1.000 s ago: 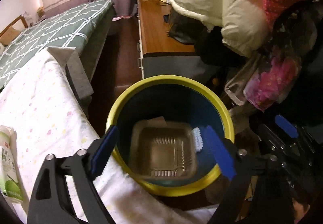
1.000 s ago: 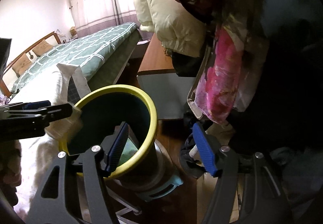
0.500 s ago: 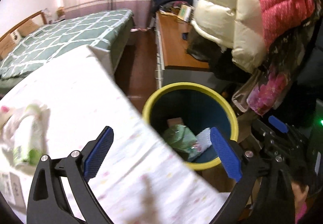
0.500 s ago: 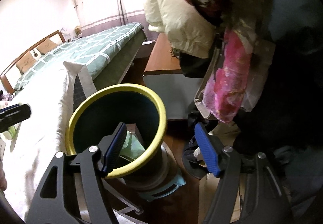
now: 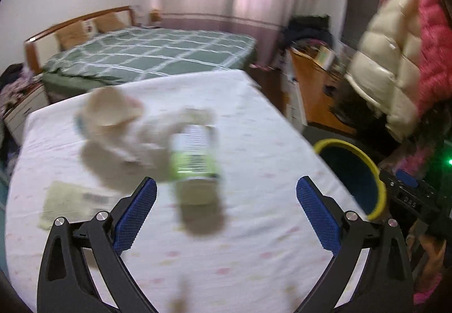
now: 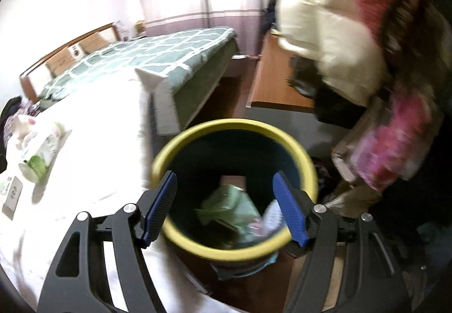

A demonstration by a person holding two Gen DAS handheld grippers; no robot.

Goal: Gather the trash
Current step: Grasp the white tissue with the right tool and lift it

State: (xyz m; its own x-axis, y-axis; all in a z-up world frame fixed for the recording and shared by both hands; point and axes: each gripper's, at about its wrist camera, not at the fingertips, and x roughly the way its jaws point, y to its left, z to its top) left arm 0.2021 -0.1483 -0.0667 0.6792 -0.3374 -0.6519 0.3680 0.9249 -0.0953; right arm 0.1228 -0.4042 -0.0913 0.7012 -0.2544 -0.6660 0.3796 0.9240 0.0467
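Pointing down at the white worktop [image 5: 254, 121], the left tool [image 5: 226, 205] is opening wide, with nothing between its blue pads; a blurred green-and-white carton [image 5: 195, 154] lies just ahead of it, crumpled tissue [image 5: 113, 115] beyond and a flat wrapper [image 5: 73, 200] off to its left. The right tool [image 6: 226, 205] hangs open and empty over the yellow-rimmed bin [image 6: 234, 126], where green packaging [image 6: 226, 202] lies.
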